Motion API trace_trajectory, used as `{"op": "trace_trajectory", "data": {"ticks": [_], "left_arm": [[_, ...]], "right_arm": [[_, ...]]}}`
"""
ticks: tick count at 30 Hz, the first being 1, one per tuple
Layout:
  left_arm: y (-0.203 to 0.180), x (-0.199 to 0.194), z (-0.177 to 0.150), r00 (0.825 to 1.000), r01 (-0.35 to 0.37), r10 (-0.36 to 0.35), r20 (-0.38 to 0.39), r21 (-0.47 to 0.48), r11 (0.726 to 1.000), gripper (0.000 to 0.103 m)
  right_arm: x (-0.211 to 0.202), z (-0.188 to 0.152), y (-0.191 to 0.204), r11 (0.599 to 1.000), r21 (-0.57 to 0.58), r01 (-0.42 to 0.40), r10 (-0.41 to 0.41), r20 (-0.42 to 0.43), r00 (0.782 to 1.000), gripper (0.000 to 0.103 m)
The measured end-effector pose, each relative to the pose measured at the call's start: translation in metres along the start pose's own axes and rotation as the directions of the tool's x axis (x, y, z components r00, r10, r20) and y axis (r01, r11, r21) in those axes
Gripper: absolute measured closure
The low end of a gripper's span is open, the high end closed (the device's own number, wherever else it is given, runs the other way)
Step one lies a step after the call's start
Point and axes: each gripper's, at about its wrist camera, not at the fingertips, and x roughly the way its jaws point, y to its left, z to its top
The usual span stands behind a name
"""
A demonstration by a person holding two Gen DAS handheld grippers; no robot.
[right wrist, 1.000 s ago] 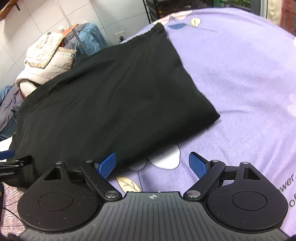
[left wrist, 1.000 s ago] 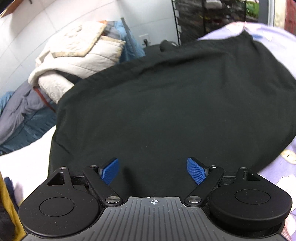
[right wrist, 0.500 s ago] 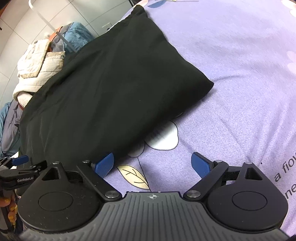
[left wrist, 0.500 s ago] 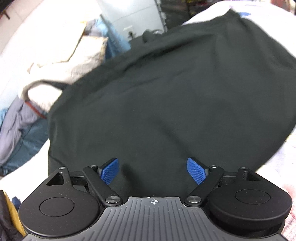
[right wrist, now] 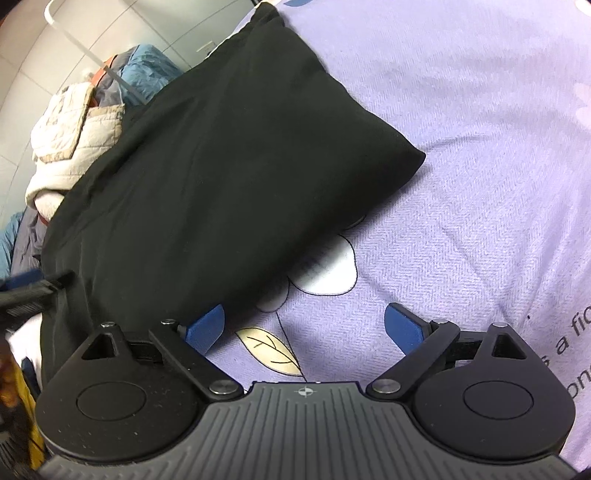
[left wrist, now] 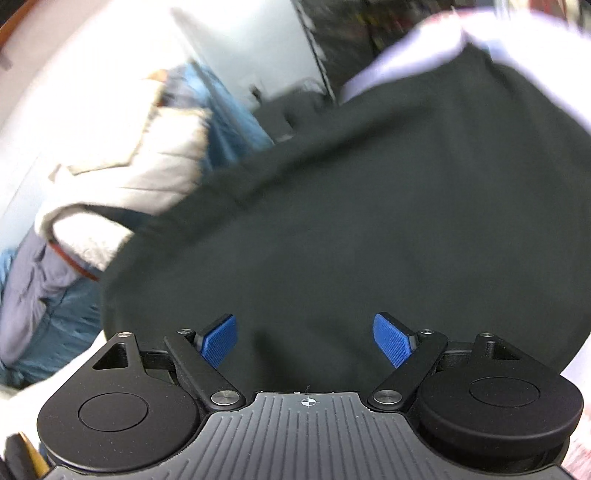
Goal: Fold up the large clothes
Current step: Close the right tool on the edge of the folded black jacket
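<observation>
A large black garment [right wrist: 221, 166] lies folded on a lilac bedsheet [right wrist: 480, 147] with flower prints. It fills most of the blurred left wrist view [left wrist: 369, 221]. My left gripper [left wrist: 306, 339] is open and empty, just above the garment's near edge. My right gripper [right wrist: 304, 325] is open and empty, over the sheet by the garment's near right edge, its left fingertip [right wrist: 207, 326] at the cloth's border. The left gripper [right wrist: 33, 291] also shows at the left edge of the right wrist view.
A pile of other clothes lies to the far left: a cream quilted jacket [right wrist: 74, 129] [left wrist: 129, 158], blue [left wrist: 221, 122] and grey [left wrist: 33, 273] garments. A white tiled wall [right wrist: 92, 29] stands behind. A dark rack [left wrist: 351, 37] is at the far end.
Both grippers have moved; the left view is now blurred from motion and swung left. The right gripper has dropped closer to the sheet and garment edge. Both stay open.
</observation>
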Motion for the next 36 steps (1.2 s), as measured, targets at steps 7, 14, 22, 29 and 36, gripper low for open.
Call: {"op": "trace_trajectory", "data": {"ticks": [7, 14, 22, 29, 36], "left_arm": [[-0.023, 0.027, -0.005, 0.998, -0.016, 0.022, -0.051, 0.107, 0.994, 0.0], [-0.009, 0.033, -0.002, 0.994, 0.02, -0.014, -0.105, 0.052, 0.998, 0.0], [-0.008, 0.008, -0.014, 0.998, 0.035, -0.032, -0.046, 0.054, 0.998, 0.0], [-0.007, 0.011, -0.023, 0.998, 0.038, -0.037, -0.057, 0.025, 0.999, 0.0], [0.0, 0.02, -0.018, 0.995, 0.063, -0.064, -0.082, -0.017, 0.998, 0.0]], "right_arm": [[0.0, 0.002, -0.004, 0.999, 0.033, -0.009, 0.009, -0.001, 1.0, 0.008], [0.001, 0.002, 0.0, 1.0, 0.027, 0.0, 0.0, -0.001, 1.0, 0.007], [-0.012, 0.002, -0.026, 0.958, 0.243, -0.154, 0.148, 0.044, 0.988, 0.007], [0.012, 0.006, -0.047, 0.84, 0.457, -0.291, 0.281, 0.092, 0.955, 0.007], [0.039, 0.026, -0.026, 0.827, 0.459, -0.325, 0.302, 0.126, 0.945, 0.008]]}}
